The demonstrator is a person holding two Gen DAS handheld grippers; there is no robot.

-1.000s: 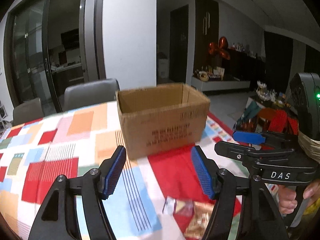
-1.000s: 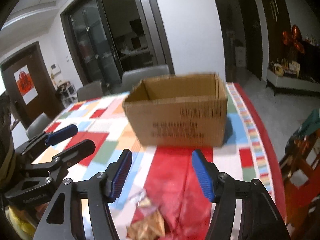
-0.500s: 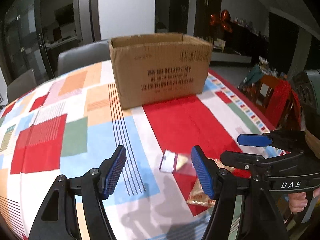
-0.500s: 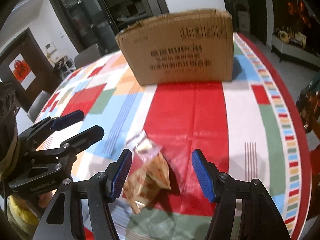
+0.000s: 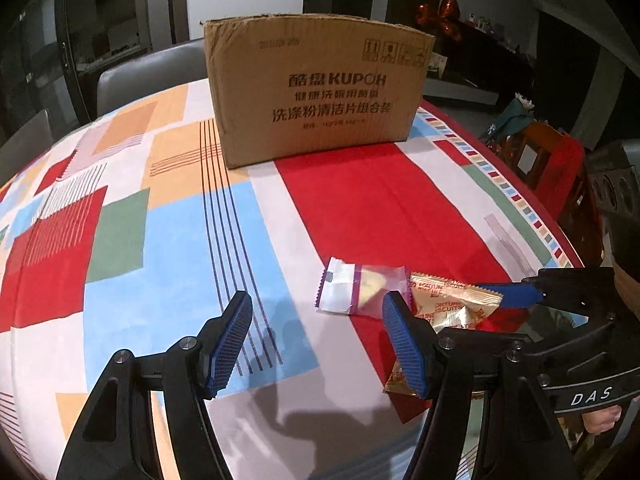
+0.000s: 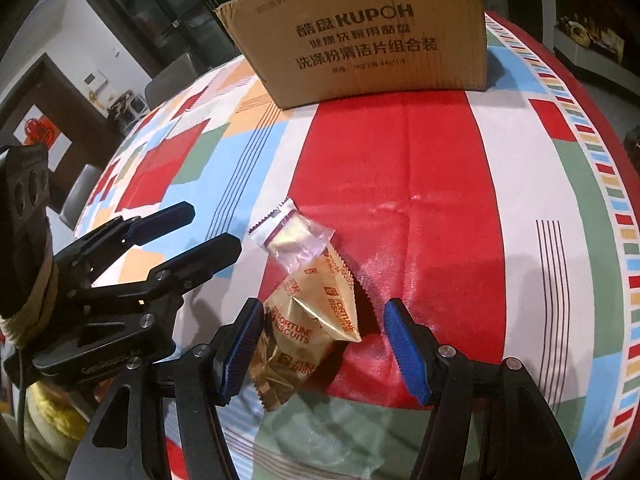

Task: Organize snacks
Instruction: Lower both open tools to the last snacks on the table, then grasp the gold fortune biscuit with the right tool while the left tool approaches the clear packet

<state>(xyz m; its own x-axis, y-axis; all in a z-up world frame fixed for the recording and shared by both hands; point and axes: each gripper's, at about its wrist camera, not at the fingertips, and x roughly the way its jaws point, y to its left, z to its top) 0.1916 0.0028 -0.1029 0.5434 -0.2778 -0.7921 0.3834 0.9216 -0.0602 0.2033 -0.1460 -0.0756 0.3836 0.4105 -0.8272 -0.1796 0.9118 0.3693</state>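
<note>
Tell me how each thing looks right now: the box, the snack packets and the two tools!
Cardboard box: upright on the tablecloth; whether its top is open can't be seen.
Clear-and-white snack packet: sealed, lying flat, overlapping the gold packet.
Gold Fortune Biscuits packet: sealed, crinkled, lying on the table.
Left tool: open, holding nothing.
Right tool: open around the gold packet, not gripping it.

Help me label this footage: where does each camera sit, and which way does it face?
Left wrist: on the left tongs, angled down over the tablecloth toward the cardboard box; the right tongs and some fingers show.
Right wrist: on the right tongs, angled down at the gold biscuit packets; the left tongs show.
Shared: box, clear packet, gold packets.
</note>
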